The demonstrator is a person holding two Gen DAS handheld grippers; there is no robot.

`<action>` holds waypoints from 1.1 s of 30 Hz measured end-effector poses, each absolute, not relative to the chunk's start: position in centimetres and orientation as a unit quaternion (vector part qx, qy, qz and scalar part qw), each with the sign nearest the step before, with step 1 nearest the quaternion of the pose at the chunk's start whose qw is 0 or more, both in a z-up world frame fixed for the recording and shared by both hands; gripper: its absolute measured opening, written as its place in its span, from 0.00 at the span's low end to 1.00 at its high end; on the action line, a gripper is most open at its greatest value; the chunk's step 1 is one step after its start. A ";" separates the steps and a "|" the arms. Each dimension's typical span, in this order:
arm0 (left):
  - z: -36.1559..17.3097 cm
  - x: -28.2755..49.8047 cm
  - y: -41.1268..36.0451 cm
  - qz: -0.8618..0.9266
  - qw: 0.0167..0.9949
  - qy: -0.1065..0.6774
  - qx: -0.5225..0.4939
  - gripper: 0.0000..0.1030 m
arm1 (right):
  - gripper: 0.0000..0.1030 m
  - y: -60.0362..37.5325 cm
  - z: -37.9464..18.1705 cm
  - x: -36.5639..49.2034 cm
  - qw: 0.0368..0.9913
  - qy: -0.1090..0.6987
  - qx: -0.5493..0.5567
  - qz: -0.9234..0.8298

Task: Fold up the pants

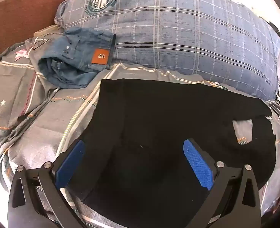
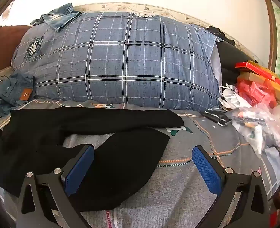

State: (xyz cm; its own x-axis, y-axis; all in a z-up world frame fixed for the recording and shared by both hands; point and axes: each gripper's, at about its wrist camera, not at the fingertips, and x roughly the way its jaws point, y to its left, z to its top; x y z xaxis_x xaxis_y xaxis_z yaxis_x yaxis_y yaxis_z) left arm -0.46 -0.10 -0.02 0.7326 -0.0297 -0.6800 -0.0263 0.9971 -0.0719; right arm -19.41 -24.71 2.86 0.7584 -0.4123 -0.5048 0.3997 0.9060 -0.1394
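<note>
left tongs (image 1: pixel 134 163) spread apart, holding nothing, over the waist end | right tongs (image 2: pixel 142 168) spread apart too, empty, over a leg end | black pants (image 2: pixel 105 152) lie on the bed (image 2: pixel 187 186), legs splayed, before the plaid pillow (image 2: pixel 120 60) | step: unfolded, likely pre-grasp | next: bring one leg onto the other, edges matched

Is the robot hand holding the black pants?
No, the right gripper is wide open above the black pants, pinching nothing.
</note>
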 end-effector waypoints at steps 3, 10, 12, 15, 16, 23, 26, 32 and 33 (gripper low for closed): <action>0.1 -0.9 -1.1 -0.006 0.934 0.358 -0.023 1.00 | 1.00 -24.7 2.9 -19.3 0.939 0.264 -0.012 -0.218; -1.0 -0.4 -1.5 -0.049 0.930 0.359 -0.053 1.00 | 1.00 -26.6 2.8 -19.7 0.938 0.268 0.016 -0.221; -1.0 -0.2 -1.5 -0.053 0.926 0.368 -0.063 1.00 | 1.00 -26.8 2.7 -19.6 0.936 0.270 0.021 -0.224; -0.7 -0.8 -1.7 -0.012 0.939 0.342 -0.031 1.00 | 1.00 -27.0 2.5 -19.5 0.936 0.273 0.024 -0.223; -0.7 -1.0 -1.6 -0.006 0.942 0.334 -0.023 1.00 | 1.00 -26.9 2.4 -19.5 0.936 0.273 0.023 -0.221; -0.9 -1.6 -1.7 0.002 0.946 0.324 -0.003 1.00 | 1.00 -26.3 2.1 -19.4 0.938 0.281 0.005 -0.204; -0.7 -2.0 -1.6 -0.001 0.948 0.318 -0.003 1.00 | 1.00 -25.8 2.3 -19.5 0.940 0.277 -0.003 -0.199; -0.2 -2.4 -2.1 -0.004 0.952 0.306 0.006 1.00 | 1.00 -25.8 2.3 -19.6 0.941 0.277 -0.008 -0.195; -0.2 -2.5 -2.1 -0.005 0.952 0.306 0.005 1.00 | 1.00 -25.8 2.3 -19.6 0.941 0.278 -0.007 -0.195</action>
State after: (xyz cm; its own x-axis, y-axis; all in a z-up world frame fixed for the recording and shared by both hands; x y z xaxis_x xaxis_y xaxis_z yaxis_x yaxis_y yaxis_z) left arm -2.47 -2.07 -0.16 0.8132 -0.0065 -0.5819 0.0131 0.9999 0.0071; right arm -19.61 -25.83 2.30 0.7696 -0.3702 -0.5202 0.3628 0.9240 -0.1208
